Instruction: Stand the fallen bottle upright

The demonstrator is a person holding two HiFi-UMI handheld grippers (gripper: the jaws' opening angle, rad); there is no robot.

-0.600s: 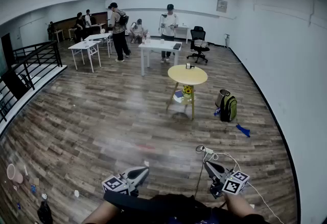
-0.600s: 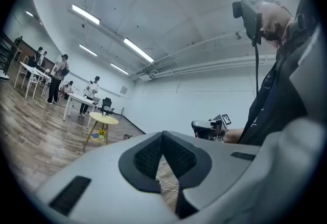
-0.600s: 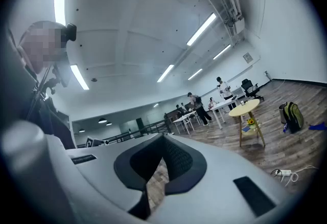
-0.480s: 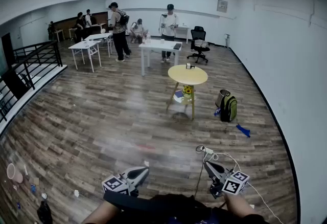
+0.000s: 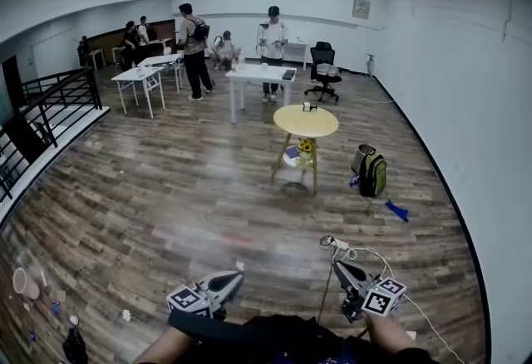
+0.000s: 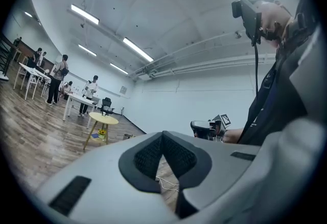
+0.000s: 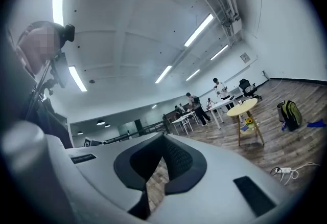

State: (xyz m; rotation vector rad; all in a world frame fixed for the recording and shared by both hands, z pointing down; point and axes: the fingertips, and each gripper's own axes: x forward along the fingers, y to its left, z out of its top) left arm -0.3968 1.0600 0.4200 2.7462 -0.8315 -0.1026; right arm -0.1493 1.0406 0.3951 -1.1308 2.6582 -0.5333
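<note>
At the far left of the head view, small litter lies on the wooden floor (image 5: 166,188), including a pale cup (image 5: 21,282). None of it reads clearly as a fallen bottle.

The left gripper (image 5: 235,277) is held level, close to the person's body. Its jaws are clenched on nothing, and in the left gripper view the pads meet tip to tip with only floorboards behind them. The right gripper (image 5: 337,266) is held the same way, near a white power strip (image 5: 337,244) on the floor. Its jaws are also pressed together and empty.

Well apart from both grippers, further into the room, stands the round yellow table (image 5: 306,120) with a small dark object (image 5: 307,107) on top. That may be the bottle, but it is too small to tell, and I cannot see whether it lies or stands. A green backpack (image 5: 371,175) sits on the floor to the table's right.

The step in hand looks like finding and approaching the bottle. To do it well:
- Walk in until the bottle shows plainly in a gripper view.
- Spread one gripper's jaws before reaching.
- Come across the bottle's body above its middle and close firmly.
- Pivot it about its base and let go only once the base sits flat.
- Keep the other gripper ready to steady it.
</note>
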